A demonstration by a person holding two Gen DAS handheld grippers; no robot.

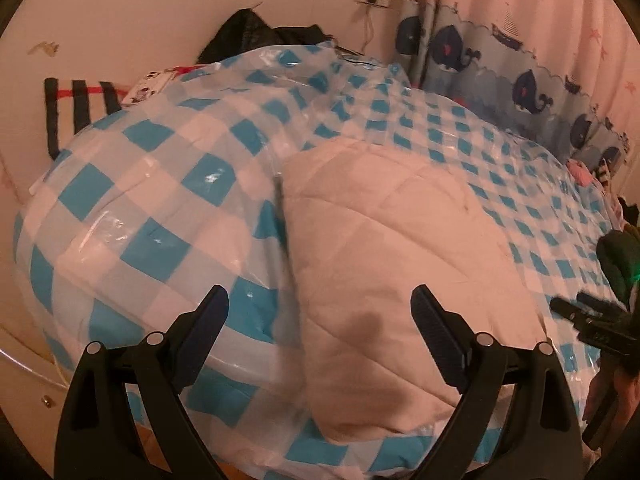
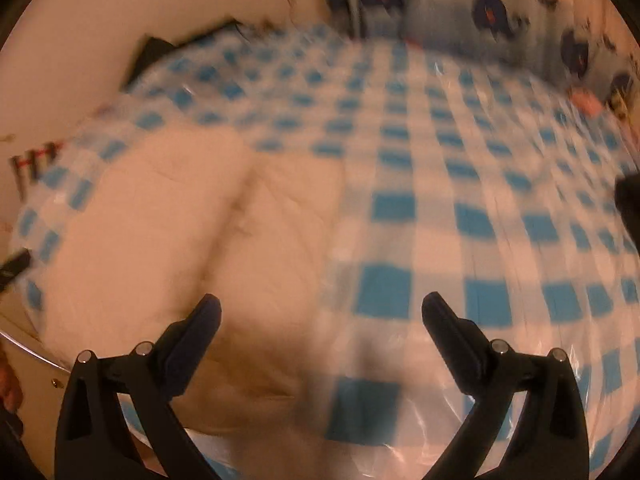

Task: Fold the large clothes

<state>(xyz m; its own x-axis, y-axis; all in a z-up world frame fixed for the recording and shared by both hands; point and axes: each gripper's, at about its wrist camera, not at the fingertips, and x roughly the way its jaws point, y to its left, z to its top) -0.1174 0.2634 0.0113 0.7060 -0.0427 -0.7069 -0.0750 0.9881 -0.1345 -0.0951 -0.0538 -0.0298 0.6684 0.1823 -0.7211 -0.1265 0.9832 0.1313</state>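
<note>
A pale quilted garment (image 1: 384, 248) lies bunched on a bed under a blue-and-white checked plastic sheet (image 1: 168, 184). My left gripper (image 1: 320, 312) hovers open just above the garment's near edge, nothing between its fingers. In the right wrist view the same pale garment (image 2: 168, 248) fills the left half, beside the checked sheet (image 2: 460, 208); the picture is blurred. My right gripper (image 2: 320, 316) is open over the garment's right border, holding nothing. The right gripper's black tips (image 1: 580, 312) also show at the right edge of the left wrist view.
A whale-print curtain (image 1: 520, 72) hangs behind the bed at the right. Dark clothing (image 1: 256, 32) is piled against the wall at the bed's far end. A striped cloth (image 1: 80, 96) hangs at the left. A dark green item (image 1: 620, 256) sits at the right edge.
</note>
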